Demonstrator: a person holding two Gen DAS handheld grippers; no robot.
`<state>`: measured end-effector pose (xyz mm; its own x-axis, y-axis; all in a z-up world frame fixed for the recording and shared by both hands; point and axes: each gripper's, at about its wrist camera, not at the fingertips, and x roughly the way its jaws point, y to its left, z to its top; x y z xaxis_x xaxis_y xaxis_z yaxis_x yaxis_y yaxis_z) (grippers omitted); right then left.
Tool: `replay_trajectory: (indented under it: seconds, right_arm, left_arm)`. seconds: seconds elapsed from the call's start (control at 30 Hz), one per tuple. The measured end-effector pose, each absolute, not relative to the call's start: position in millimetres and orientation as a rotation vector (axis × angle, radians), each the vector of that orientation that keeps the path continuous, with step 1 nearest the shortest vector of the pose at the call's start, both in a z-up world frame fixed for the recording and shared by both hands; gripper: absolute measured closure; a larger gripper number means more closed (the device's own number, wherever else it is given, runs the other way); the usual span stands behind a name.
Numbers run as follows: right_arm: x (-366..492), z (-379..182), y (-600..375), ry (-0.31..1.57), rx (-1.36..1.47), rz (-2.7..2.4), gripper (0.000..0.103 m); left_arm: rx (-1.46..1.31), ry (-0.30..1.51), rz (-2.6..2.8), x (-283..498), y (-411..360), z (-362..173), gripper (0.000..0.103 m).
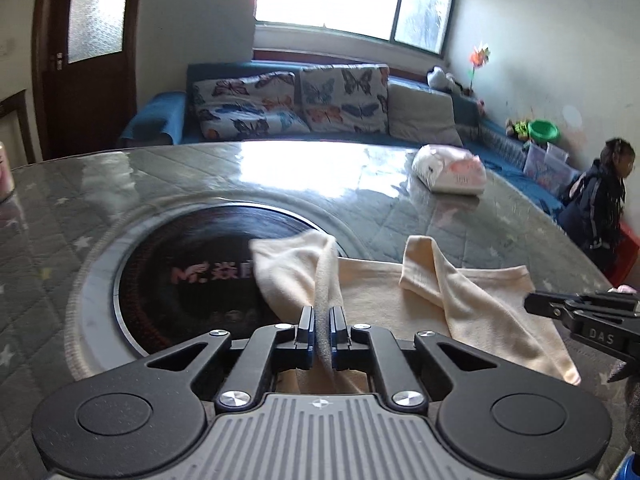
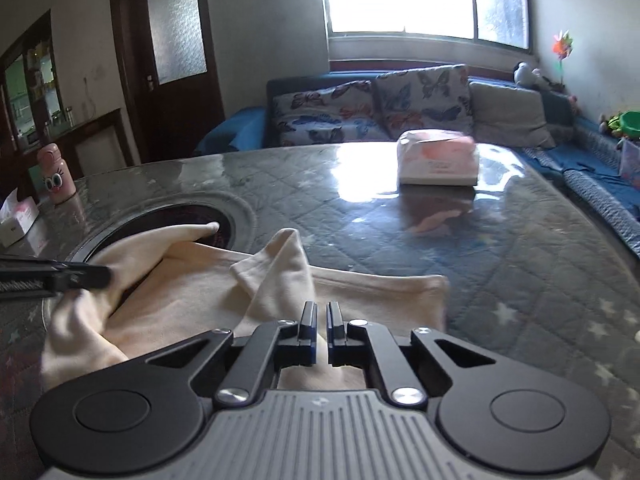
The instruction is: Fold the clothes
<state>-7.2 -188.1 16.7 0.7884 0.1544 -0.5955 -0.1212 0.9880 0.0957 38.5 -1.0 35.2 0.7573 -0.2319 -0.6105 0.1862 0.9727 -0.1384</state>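
Note:
A cream garment (image 1: 372, 300) lies on the quilted table (image 1: 60, 240), partly over a round black cooktop (image 1: 180, 264). My left gripper (image 1: 322, 316) is shut on a raised fold of it, and the cloth stands up between the fingers. In the right wrist view the garment (image 2: 360, 292) spreads ahead, and a lifted strip runs back to my right gripper (image 2: 322, 312), whose jaws are almost together on the cloth. The left gripper (image 2: 80, 276) shows at the left edge with cloth draped from it. The right gripper (image 1: 532, 302) enters from the right, over the garment's right side.
A tissue pack (image 2: 438, 160) lies on the far side of the table. A pink bottle (image 2: 56, 174) and a small box (image 2: 16, 220) stand at its left edge. Behind is a blue sofa (image 1: 160, 116) with cushions. A person (image 1: 600, 204) crouches at the right.

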Motion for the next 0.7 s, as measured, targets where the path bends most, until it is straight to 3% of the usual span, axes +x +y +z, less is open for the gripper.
replay_trajectory:
  seconds: [0.13, 0.27, 0.43, 0.57, 0.7]
  right_arm:
    - [-12, 14, -192, 0.660, 0.060, 0.156, 0.094]
    - [-4, 7, -186, 0.678, 0.046, 0.164, 0.068]
    - [14, -6, -178, 0.709, 0.055, 0.191, 0.060]
    - [23, -17, -170, 0.731, 0.039, 0.185, 0.059]
    - [16, -14, -165, 0.724, 0.028, 0.205, 0.087]
  left_arm:
    - [-0.100, 0.655, -0.200, 19, 17, 42, 0.095]
    - [-0.113, 0.655, -0.159, -4, 37, 44, 0.096]
    - [-0.102, 0.695, -0.097, -30, 61, 35, 0.098]
    - [-0.107, 0.735, -0.064, -39, 74, 27, 0.098]
    - [-0.109, 0.759, -0.046, -44, 80, 22, 0.094]
